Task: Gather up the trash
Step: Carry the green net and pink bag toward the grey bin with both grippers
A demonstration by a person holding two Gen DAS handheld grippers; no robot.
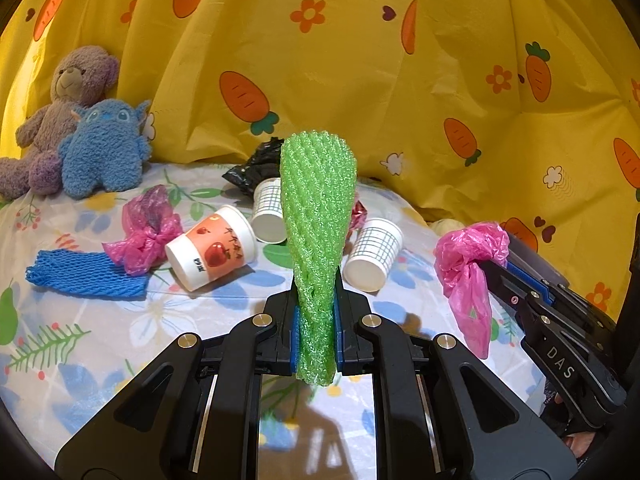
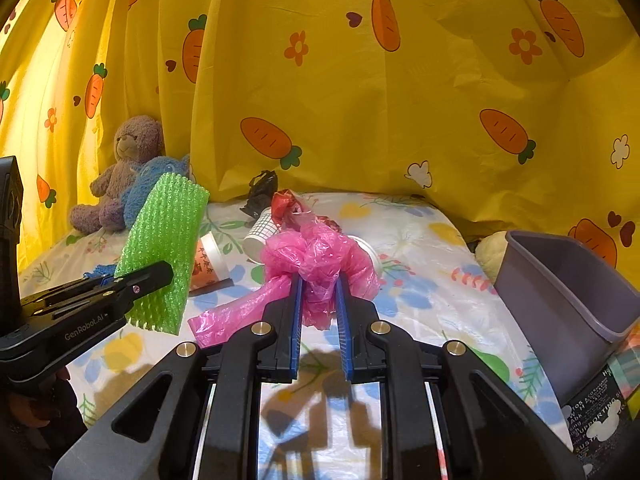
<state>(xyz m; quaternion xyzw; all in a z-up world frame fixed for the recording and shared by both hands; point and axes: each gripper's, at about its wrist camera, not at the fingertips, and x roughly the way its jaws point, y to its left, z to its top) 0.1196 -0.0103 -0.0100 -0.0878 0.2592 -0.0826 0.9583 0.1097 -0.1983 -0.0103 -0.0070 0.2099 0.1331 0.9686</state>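
Observation:
My left gripper [image 1: 316,280] is shut on a green foam net sleeve [image 1: 318,216] and holds it upright above the bed; the sleeve also shows in the right wrist view [image 2: 164,248]. My right gripper [image 2: 318,280] is shut on a crumpled pink plastic bag [image 2: 316,256], held above the bed; the bag also shows in the left wrist view [image 1: 468,268]. A grey trash bin [image 2: 560,304] stands at the right. On the bed lie an apple-print cup [image 1: 212,248], two checked paper cups [image 1: 372,256] [image 1: 268,212], a second pink bag [image 1: 148,232], a blue net sleeve [image 1: 84,276] and a black bag [image 1: 256,168].
The flowered bedsheet [image 1: 100,344] is backed by a yellow carrot-print curtain [image 1: 360,60]. A purple teddy bear [image 1: 60,108] and a blue plush toy [image 1: 104,148] sit at the back left. A red wrapper [image 2: 286,204] lies among the cups.

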